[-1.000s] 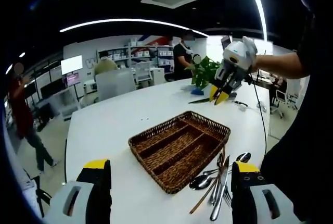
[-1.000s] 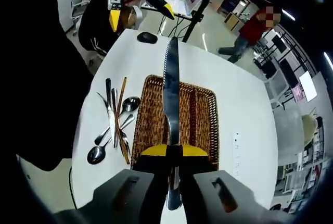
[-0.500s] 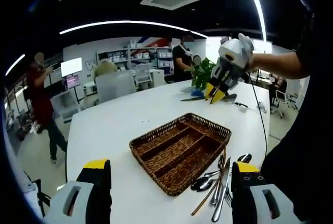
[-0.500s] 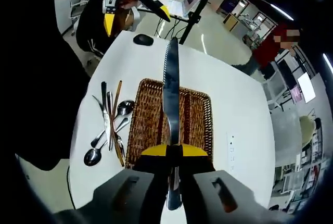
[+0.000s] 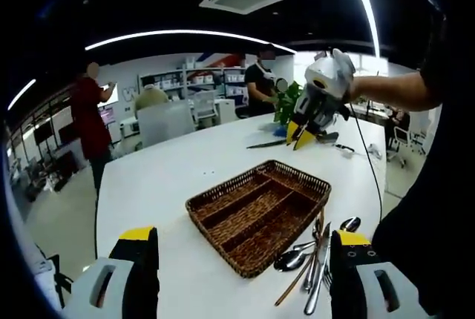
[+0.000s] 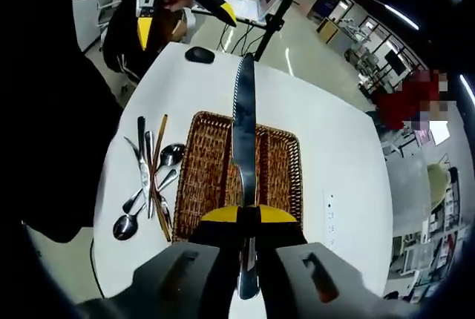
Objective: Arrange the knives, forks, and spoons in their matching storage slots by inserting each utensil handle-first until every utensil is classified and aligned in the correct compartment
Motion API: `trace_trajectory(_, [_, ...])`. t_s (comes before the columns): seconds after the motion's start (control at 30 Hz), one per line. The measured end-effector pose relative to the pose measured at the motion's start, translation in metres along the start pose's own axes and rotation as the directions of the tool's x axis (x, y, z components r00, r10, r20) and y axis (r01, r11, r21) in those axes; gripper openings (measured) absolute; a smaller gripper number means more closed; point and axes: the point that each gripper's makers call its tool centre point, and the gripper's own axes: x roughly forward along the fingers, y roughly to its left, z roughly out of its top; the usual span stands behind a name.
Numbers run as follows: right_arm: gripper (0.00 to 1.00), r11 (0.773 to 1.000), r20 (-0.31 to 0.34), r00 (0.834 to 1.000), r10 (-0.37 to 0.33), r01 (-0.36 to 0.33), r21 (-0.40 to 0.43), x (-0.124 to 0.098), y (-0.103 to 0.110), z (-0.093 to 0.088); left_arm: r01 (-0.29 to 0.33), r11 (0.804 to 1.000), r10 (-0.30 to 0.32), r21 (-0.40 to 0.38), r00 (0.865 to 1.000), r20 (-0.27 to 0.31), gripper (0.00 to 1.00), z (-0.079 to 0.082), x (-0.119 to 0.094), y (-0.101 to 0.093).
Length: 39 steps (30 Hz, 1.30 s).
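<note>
Knife clamped by its handle between right gripper jaws, blade forward above wicker tray; left gripper jaws wide, empty.

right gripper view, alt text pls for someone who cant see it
The right gripper is shut on a table knife, blade pointing away, above a wicker cutlery tray on a white table. Loose spoons and other cutlery lie left of the tray; the left gripper hangs, jaws apart, beyond the table's far edge.

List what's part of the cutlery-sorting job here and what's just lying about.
Job:
- knife, clamped in the right hand-held gripper
- wicker cutlery tray
- loose spoons, forks and knives beside the tray

Lying about:
- computer mouse
- potted plant
- black cable
</note>
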Motion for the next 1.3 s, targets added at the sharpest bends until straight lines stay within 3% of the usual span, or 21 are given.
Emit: trace_trajectory(1.3, [0.03, 0.999, -0.026, 1.000, 0.010, -0.009, 0.034, 0.042, 0.012, -0.005, -0.036, 0.999, 0.036, -0.011, 0.999, 0.002, 1.00, -0.012, -0.004, 0.007])
